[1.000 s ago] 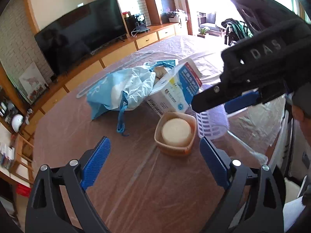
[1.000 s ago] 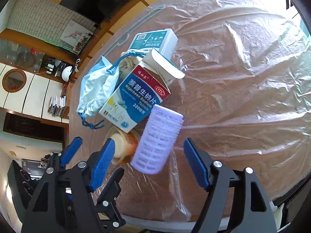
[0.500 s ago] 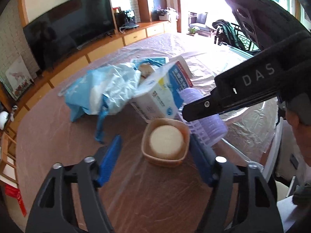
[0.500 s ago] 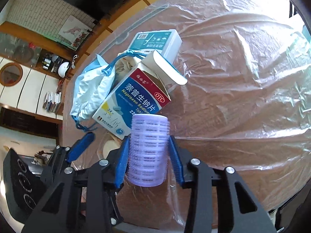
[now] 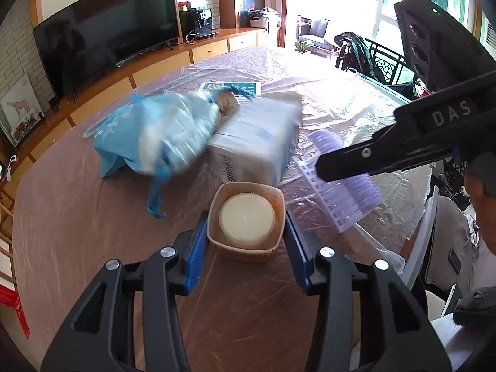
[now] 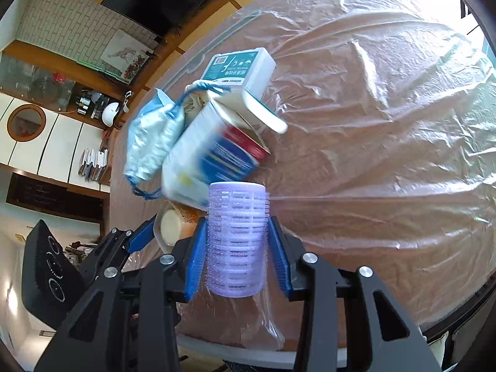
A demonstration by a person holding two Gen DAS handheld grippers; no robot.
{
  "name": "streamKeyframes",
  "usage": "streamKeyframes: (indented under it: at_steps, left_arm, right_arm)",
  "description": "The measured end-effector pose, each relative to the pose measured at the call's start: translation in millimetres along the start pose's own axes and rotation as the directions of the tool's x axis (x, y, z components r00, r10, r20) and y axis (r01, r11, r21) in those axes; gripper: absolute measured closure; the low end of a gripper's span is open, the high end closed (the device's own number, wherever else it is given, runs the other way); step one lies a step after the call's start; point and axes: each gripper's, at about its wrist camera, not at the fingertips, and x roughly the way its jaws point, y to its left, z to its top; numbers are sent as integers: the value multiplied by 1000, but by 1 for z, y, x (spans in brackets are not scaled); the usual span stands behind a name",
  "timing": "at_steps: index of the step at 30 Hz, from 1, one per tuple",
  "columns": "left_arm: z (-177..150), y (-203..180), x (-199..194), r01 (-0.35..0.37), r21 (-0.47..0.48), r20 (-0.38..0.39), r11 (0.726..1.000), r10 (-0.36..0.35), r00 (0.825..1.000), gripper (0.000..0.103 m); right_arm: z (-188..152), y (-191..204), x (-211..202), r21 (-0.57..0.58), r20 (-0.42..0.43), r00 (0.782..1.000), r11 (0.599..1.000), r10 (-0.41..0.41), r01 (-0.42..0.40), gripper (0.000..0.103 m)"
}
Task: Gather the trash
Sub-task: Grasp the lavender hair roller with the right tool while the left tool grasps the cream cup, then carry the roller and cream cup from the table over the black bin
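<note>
My left gripper (image 5: 246,245) is shut on a small brown plastic cup (image 5: 246,221) with a white lid, on the table. My right gripper (image 6: 237,257) is shut on a purple hair roller (image 6: 236,238); the roller also shows in the left wrist view (image 5: 344,183), just right of the cup. Behind them lie a white and blue medicine box (image 5: 257,142), blurred, and a blue drawstring bag (image 5: 161,136). The box (image 6: 214,161) and bag (image 6: 148,142) also show in the right wrist view, with the cup (image 6: 172,226) at the left.
A teal and white box (image 6: 238,71) lies behind the medicine box. Crinkled clear plastic sheet (image 6: 387,108) covers the brown table. The table edge (image 6: 248,353) is close below my right gripper. A TV (image 5: 105,37) stands on a cabinet behind.
Both grippers have closed: the left on the cup, the right on the roller. The medicine box and bag now look blurred, as if shifting.
</note>
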Motion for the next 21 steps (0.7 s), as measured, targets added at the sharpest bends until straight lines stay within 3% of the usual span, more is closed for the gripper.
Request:
streamKeyframes:
  at_steps: [11, 21]
  left_arm:
    - [-11, -2, -25, -6, -65, 14, 998, 6, 1000, 55]
    - [-16, -9, -40, -21, -95, 21, 995, 23, 999, 55]
  right_arm:
    - [-13, -12, -18, 20, -1, 1000, 999, 31, -31, 65]
    - [-34, -9, -38, -47, 5, 999, 998, 33, -33, 65]
